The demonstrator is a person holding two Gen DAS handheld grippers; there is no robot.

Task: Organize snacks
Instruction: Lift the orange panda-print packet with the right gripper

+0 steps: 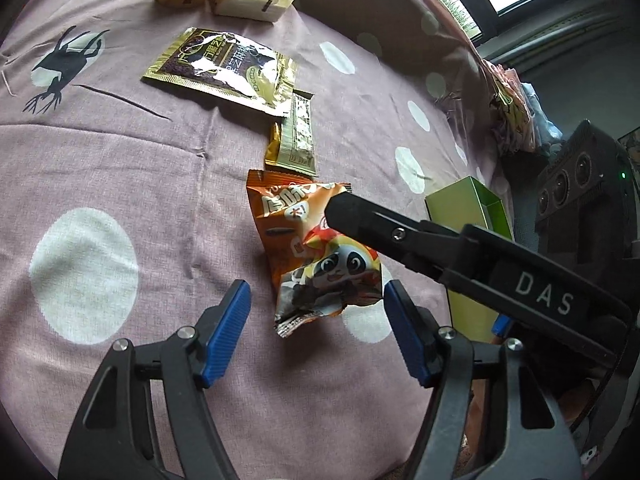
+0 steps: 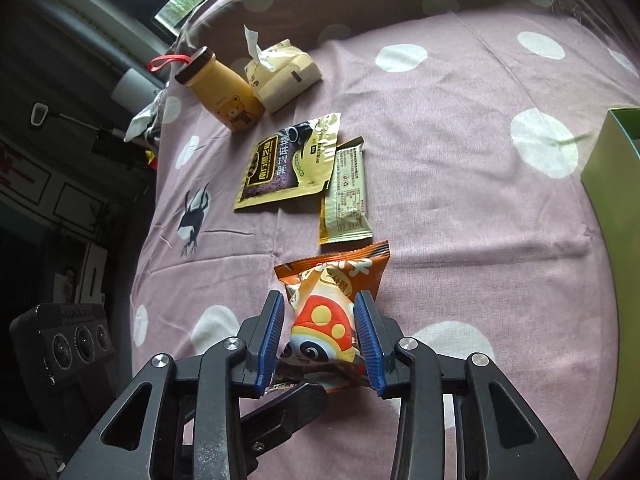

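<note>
The right gripper (image 2: 320, 340) has its jaws closed on the orange snack bag (image 2: 332, 304), which lies on the bed (image 2: 460, 184). The left gripper (image 1: 316, 328) stands with jaws apart on either side of the bag's near end, touching nothing. Beyond lie a gold bar (image 2: 346, 196) and a dark sachet (image 2: 288, 164); farther off, a bottle (image 2: 224, 92) and tissues (image 2: 286, 76). A green box (image 1: 472, 216) stands to the right.

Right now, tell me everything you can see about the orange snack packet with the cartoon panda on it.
The orange snack packet is a crinkled, glossy plastic pouch with serrated ends, printed with a cartoon panda in a red spotted cap and white lettering. It looks sealed and puffy. It lies on the purple spotted cloth, just below the gold-green bar wrapper. The right gripper has its blue pads pressing its sides. The left gripper is open around its lower end without touching.
</note>
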